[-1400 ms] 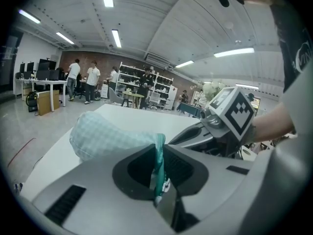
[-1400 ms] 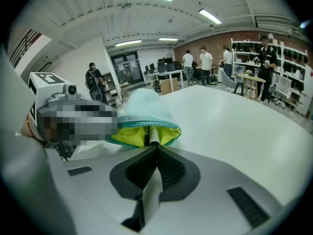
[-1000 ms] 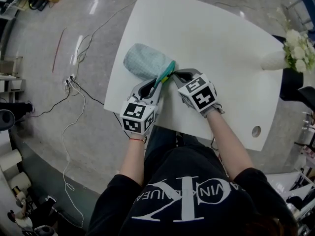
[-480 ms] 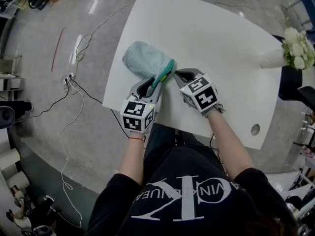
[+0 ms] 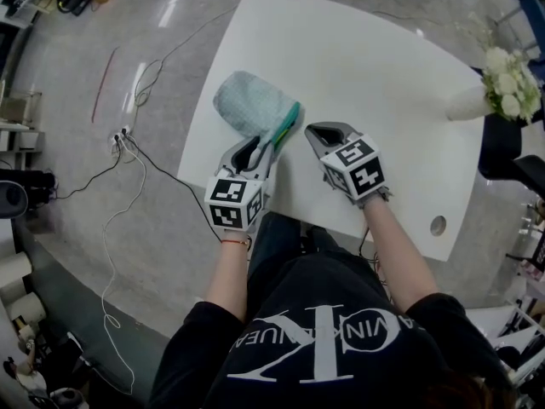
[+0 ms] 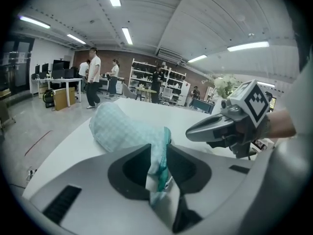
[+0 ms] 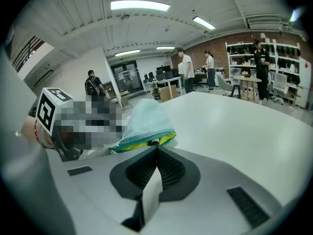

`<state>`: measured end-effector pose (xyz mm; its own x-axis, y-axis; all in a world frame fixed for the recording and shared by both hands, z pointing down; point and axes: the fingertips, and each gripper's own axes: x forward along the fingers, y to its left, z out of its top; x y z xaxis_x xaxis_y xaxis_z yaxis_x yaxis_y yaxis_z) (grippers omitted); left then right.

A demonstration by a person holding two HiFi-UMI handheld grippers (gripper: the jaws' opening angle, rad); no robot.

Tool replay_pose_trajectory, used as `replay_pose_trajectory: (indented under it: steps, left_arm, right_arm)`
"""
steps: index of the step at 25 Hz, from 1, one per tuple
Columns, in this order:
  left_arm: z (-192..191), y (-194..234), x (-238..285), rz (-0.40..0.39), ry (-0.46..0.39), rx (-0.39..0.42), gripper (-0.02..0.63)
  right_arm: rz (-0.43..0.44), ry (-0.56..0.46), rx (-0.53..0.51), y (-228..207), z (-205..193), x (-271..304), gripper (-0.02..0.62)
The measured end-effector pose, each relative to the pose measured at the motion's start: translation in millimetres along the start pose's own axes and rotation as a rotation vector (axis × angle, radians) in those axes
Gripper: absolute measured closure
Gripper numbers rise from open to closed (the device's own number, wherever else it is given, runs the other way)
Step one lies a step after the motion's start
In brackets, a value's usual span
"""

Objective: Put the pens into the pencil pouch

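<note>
A light teal checked pencil pouch (image 5: 251, 105) lies on the white table (image 5: 383, 75), its green-edged mouth toward me. My left gripper (image 5: 260, 150) stands at that mouth. In the left gripper view its jaws are opening, and the pouch's edge (image 6: 157, 153) hangs loosely between them. My right gripper (image 5: 317, 130) is shut and empty, a little to the right of the mouth and apart from it. The right gripper view shows the pouch (image 7: 146, 119) with yellow lining and a small dark thing (image 7: 153, 142) at the mouth; I cannot tell what it is. No loose pens are in view.
A white vase of flowers (image 5: 502, 88) stands at the table's right edge, with a round hole (image 5: 438, 225) in the tabletop nearer me. Cables (image 5: 128, 143) trail on the floor to the left. The near table edge runs just under both grippers.
The right gripper has drawn back to the right, away from the pouch's mouth. The left gripper's jaws have spread wider around the pouch's edge. The pouch has stayed in place.
</note>
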<state>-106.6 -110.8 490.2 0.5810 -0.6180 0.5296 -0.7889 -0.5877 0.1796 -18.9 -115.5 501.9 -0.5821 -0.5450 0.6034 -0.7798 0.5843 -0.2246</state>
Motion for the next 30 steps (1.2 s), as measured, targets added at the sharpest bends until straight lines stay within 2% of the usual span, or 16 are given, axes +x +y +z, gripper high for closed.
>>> replay_pose_trajectory:
  steps: [4, 8, 30]
  left_arm:
    - [4.1, 0.6, -10.2, 0.032, -0.030, -0.008, 0.565]
    - [8.2, -1.4, -16.9, 0.039, -0.060, -0.016, 0.601]
    - [36.4, 4.8, -83.5, 0.188, -0.249, -0.055, 0.603]
  right_arm:
    - [-0.006, -0.035, 0.006, -0.9, 0.8, -14.6, 0.586]
    - [-0.010, -0.055, 0.000, -5.2, 0.2, -26.1, 0.586]
    - [0.009, -0.205, -0.084, 1.0, 29.9, -89.1, 0.586]
